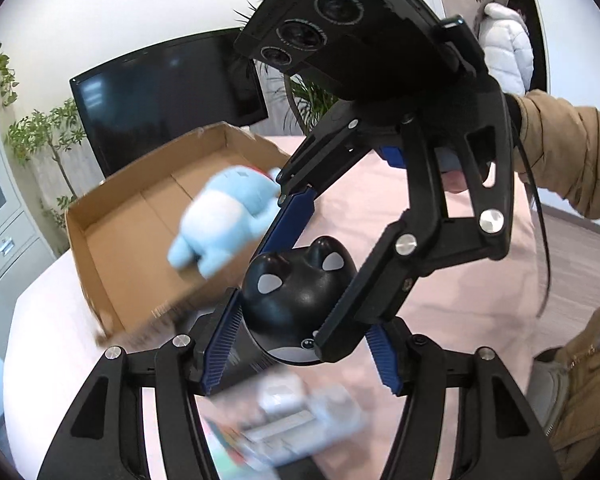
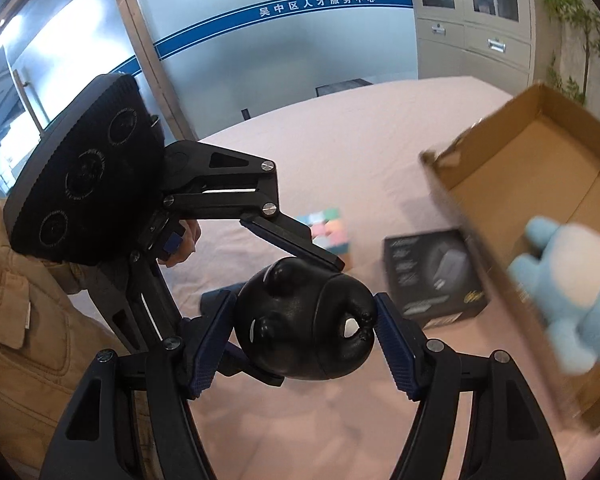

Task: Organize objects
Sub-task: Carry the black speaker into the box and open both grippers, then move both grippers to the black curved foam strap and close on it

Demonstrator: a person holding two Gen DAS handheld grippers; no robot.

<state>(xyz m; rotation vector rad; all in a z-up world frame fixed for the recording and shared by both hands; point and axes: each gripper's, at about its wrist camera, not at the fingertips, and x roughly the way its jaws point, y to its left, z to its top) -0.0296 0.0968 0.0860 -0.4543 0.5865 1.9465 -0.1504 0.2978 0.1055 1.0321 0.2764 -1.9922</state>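
Both claws, left (image 1: 300, 344) & right (image 2: 304, 340), pinch 1 black toy (image 1: 296, 292) betw. pads, aloft above pink tabletop (image 2: 340, 148), prob. for shared carry to cardboard box (image 1: 140, 216) w/ blue plush (image 1: 220, 220).

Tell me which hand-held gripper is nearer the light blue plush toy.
Right, probably. The right hand-held gripper has the light blue plush toy close beside it; the left hand-held gripper reaches in from beyond the black round toy.
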